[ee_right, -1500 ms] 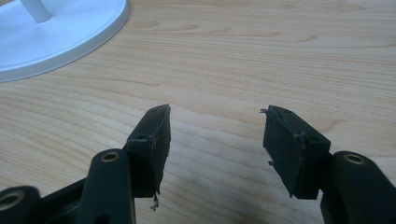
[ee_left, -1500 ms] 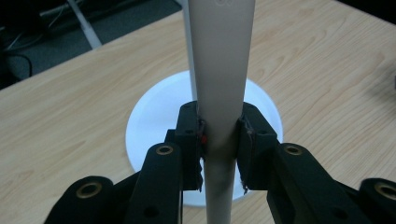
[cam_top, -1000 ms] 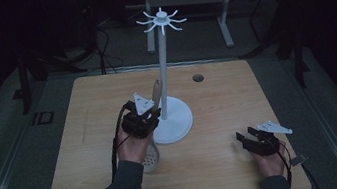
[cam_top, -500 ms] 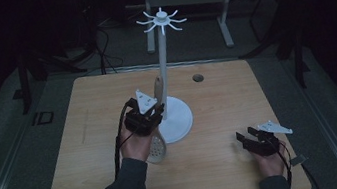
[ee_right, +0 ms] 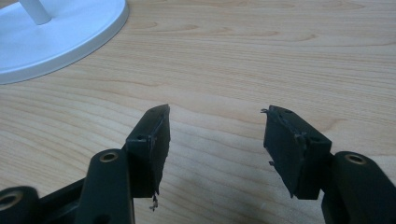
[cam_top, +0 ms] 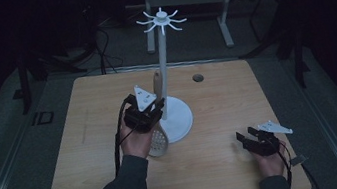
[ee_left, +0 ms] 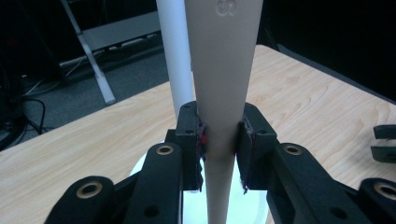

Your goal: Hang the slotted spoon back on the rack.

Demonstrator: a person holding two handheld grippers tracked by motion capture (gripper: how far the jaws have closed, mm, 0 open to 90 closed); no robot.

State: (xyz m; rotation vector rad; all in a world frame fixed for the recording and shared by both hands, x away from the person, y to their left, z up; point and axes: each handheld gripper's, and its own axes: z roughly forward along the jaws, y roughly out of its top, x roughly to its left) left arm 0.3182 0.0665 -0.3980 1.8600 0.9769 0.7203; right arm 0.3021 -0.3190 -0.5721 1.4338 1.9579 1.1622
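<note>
A: Which step is in hand?

B: Hanging the utensil, by my reading. The left gripper has its jaws clamped on the beige handle of a slotted spatula, and the person holds it upright just beside the pole of the white hook stand. The perforated head hangs low, at the near edge of the stand's round base.

A: And the other hand?

B: The right gripper rests on the counter, well apart from the stand's base on its right side, jaws apart with only bare wood between them.

A: What does the next move call for?

B: I'd judge a lift: the handle's top end sits well below the ring of hooks that crowns the stand, so the spatula has to rise along the pole until its end reaches one hook. Whether the handle has a hanging hole I cannot tell.

A: What differs from a second ago?

B: Little. The left gripper and spatula have edged closer to the pole and sit slightly higher against the base; the grip is unchanged. The right gripper lies at the same spot.
</note>
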